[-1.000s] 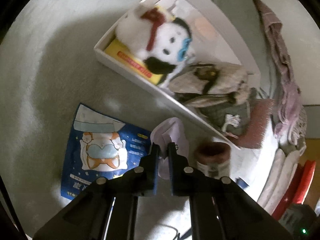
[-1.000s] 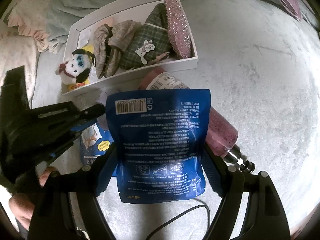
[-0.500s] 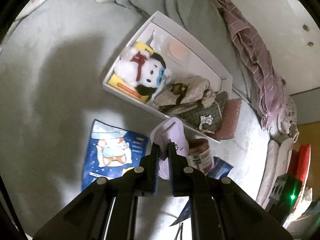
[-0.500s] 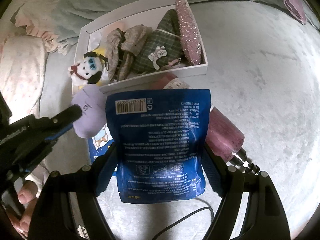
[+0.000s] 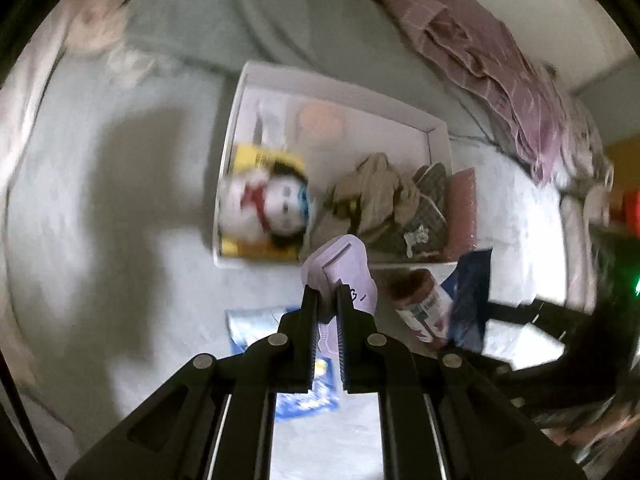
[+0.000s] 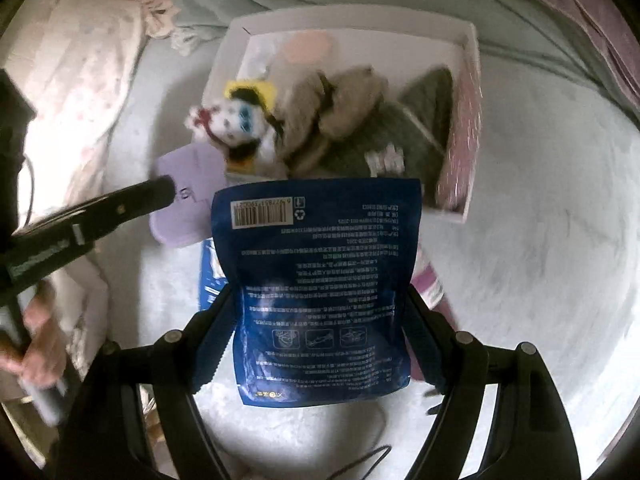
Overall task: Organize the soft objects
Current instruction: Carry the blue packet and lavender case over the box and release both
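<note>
Both grippers have risen and the shallow white cardboard box (image 5: 436, 128) now lies more squarely ahead of them, both views blurred by motion.

The left gripper (image 5: 328, 292), its fingers clamped on a pale lilac soft pouch (image 5: 348, 268), holds the pouch just in front of the box's near wall, above the pale grey-green bed (image 5: 120, 240). On the bed below it lies a flat blue printed packet (image 5: 256, 320). Inside the box, from left to right, sit a white plush dog with a red scarf (image 5: 268, 204), a beige crumpled cloth bundle (image 5: 376, 184), a dark green plaid pouch (image 5: 432, 200) and a pink glittery pad (image 5: 462, 216) against the right wall. The right gripper (image 6: 320, 300) has its fingers pressed against the sides of a dark blue printed plastic bag (image 6: 316, 272), held upright near the box. A pink bottle (image 6: 428, 284) lies on the bed behind that bag.
</note>
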Tool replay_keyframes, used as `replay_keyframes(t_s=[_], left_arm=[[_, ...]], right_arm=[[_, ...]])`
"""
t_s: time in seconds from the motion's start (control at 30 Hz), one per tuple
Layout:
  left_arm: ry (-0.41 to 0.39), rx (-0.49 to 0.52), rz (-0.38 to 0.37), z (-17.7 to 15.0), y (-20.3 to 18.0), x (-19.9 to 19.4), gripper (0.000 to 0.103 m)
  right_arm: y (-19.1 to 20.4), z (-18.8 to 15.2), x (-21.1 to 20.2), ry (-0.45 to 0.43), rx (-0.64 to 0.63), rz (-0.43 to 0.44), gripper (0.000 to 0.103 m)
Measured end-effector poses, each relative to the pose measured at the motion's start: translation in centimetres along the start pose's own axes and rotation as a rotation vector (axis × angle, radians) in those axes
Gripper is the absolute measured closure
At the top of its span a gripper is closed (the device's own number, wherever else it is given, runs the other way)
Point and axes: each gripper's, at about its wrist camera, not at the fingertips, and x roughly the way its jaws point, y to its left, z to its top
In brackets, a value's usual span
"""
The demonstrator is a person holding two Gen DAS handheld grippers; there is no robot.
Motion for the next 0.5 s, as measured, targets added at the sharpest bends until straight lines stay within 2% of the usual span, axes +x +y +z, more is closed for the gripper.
replay_keyframes(t_s=[0.1, 0.2, 0.33, 0.43, 0.5], left_arm=[[0.039, 0.055, 0.034, 2.2, -0.5, 0.3, 0.096], [0.062, 0.116, 0.016, 4.3, -1.3, 1.1, 0.096], [0.076, 0.161, 0.015, 6.7, -1.7, 2.6, 0.096], [0.061, 0.132, 0.045, 8.8, -1.2, 3.9, 0.096], [0.053, 0.114, 0.033, 9.8, -0.8, 4.5, 0.096]], right_arm=[[-0.3, 3.1, 0.6, 0.114, -0.019, 0.048, 0.023], [-1.0, 6.0, 1.6, 0.207, -0.013, 0.030, 0.023], [-2.1, 10.0, 2.1, 0.238, 0.022, 0.009, 0.023], [-2.8, 12.6, 2.8, 0.240, 0.059, -0.055, 0.023], [-3.3, 14.2, 3.3, 0.217, 0.087, -0.094, 0.022]])
